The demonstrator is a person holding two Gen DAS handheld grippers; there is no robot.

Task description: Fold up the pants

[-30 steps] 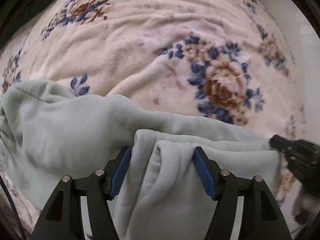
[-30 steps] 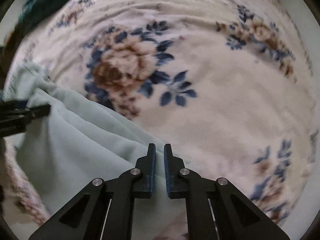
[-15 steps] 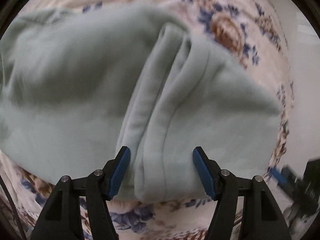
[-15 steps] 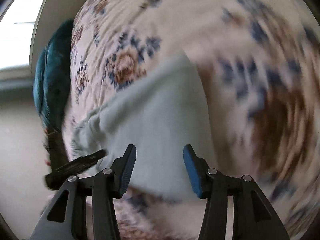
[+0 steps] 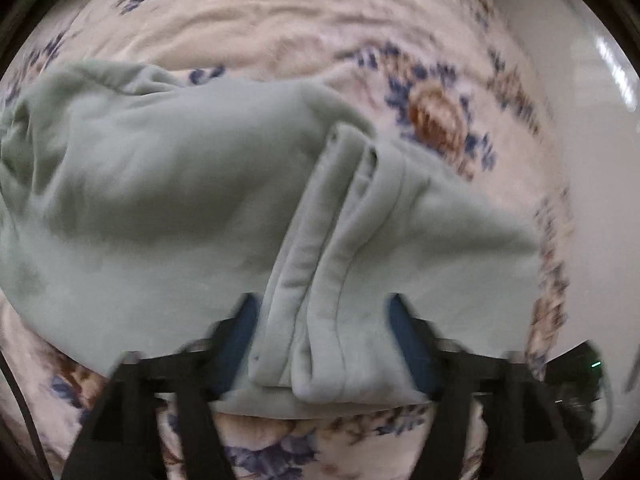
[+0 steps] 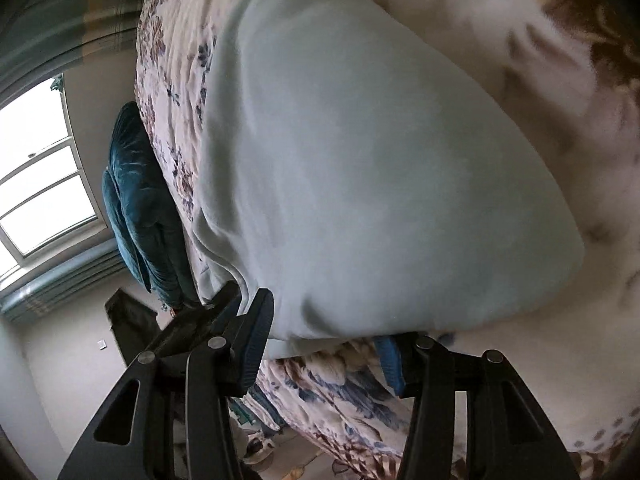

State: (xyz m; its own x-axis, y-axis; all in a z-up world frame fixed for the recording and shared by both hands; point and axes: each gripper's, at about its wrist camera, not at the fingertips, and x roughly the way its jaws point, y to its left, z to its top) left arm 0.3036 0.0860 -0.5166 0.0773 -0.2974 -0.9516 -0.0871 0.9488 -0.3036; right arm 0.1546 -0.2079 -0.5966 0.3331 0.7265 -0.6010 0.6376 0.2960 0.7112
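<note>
Left wrist view shows the floral blanket (image 5: 280,20) filling the frame, and on it, near its front edge, the pale green pants (image 5: 160,208) lie as a broad, flattened bundle. Judging by the doubled layers and the thick ridge of folded edges running down the middle, at least one fold seems done; the left end is loose and rumpled, so tidying or a further fold probably remains. In the right wrist view the pants (image 6: 380,160) look smooth and softly padded, like fleece, with a rounded edge.

The left gripper (image 5: 320,336) straddles that ridge; its jaws are opening, the cloth between them but apparently no longer pinched. The right gripper (image 6: 324,344) has its jaws apart at the near edge of the bundle, cloth edge between the blue pads (image 6: 256,332) without clear pressure.
</note>
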